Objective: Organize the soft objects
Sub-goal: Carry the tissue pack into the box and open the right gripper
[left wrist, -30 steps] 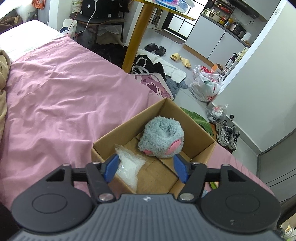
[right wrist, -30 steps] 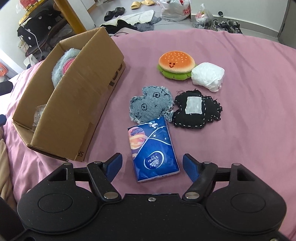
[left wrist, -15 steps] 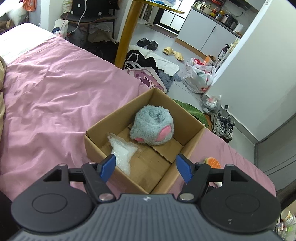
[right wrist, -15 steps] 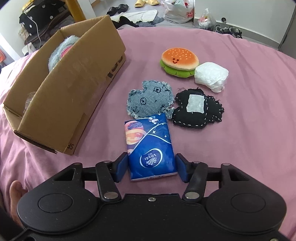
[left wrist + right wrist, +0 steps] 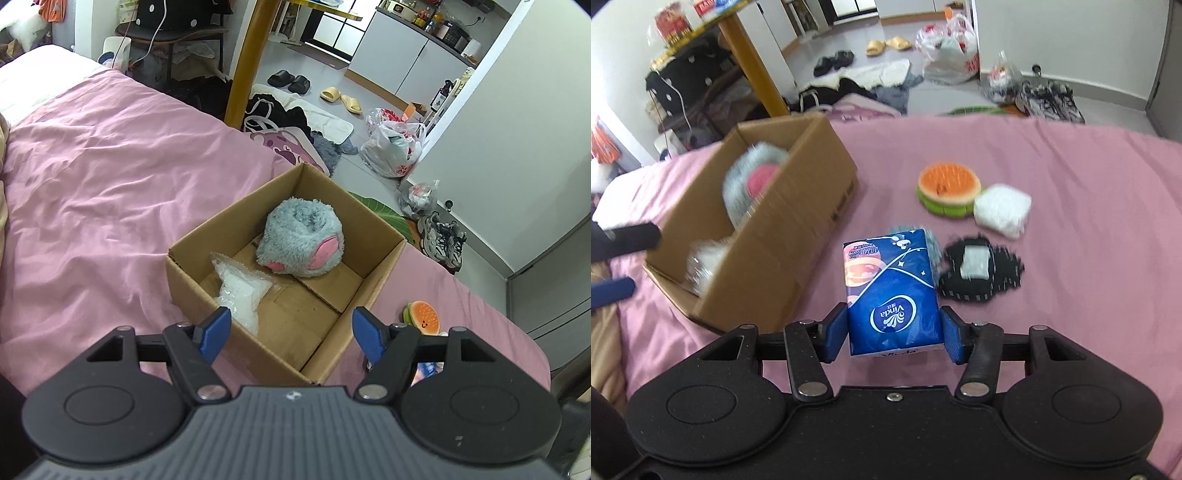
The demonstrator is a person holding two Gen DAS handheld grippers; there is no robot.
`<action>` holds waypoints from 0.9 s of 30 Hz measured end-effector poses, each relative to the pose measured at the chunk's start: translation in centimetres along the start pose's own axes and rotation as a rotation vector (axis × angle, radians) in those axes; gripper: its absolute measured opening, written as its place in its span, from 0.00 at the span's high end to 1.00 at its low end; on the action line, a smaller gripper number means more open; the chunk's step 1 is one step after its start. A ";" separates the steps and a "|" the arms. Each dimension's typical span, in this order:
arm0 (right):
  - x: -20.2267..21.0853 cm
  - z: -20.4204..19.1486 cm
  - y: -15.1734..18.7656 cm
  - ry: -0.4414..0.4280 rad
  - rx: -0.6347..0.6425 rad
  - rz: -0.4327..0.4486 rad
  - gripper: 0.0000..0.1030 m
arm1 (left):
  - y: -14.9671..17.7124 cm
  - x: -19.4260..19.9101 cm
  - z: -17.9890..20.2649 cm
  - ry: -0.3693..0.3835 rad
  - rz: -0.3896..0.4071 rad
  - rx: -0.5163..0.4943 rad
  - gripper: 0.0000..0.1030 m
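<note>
My right gripper (image 5: 894,334) is shut on a blue tissue pack (image 5: 888,288), held off the pink bed to the right of the cardboard box (image 5: 798,218). On the bed lie a burger plush (image 5: 947,186), a white bundle (image 5: 1003,210), a black patch (image 5: 980,269) and a denim patch (image 5: 932,245), mostly hidden behind the pack. My left gripper (image 5: 291,334) hangs open above the near end of the box (image 5: 373,291). Inside the box sit a grey furry plush (image 5: 301,242) and a clear plastic bag (image 5: 242,291). The burger plush (image 5: 423,314) shows to the box's right.
The pink bed sheet (image 5: 92,206) spreads left of the box. Past the bed's far edge the floor holds clothes (image 5: 277,110), slippers (image 5: 340,99), plastic bags (image 5: 391,147) and shoes (image 5: 441,238). A yellow table leg (image 5: 245,59) stands near the bed.
My right gripper closed on the tissue pack and lifted it off the bed. My left gripper drew back and up from the box, staying open.
</note>
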State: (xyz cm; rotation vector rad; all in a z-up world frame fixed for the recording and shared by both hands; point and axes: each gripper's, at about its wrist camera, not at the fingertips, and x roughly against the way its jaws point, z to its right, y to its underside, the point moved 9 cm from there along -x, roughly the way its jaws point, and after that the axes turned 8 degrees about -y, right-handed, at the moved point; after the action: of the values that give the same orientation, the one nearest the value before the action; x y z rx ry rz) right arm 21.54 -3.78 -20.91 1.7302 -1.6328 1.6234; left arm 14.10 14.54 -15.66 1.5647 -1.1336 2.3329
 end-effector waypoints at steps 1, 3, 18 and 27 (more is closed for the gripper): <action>0.2 -0.2 -0.3 -0.002 0.004 0.008 0.50 | 0.0 0.0 -0.1 -0.002 0.000 0.000 0.31; 0.5 -0.5 -0.8 -0.007 0.006 0.021 0.50 | 0.0 -0.1 -0.1 -0.001 -0.002 0.001 0.31; 3.2 -4.1 -5.5 -0.081 0.045 0.096 0.50 | -0.6 -0.4 -1.3 0.032 0.015 0.066 0.31; 1.4 -7.7 -7.0 -0.119 0.087 0.080 0.50 | -1.0 -0.7 -2.5 0.018 0.021 0.096 0.31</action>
State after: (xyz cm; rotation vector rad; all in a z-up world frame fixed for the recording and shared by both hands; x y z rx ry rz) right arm 22.87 3.82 -13.82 1.8600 -1.7294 1.6802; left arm 13.02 17.06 -16.25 1.5665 -1.0539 2.4436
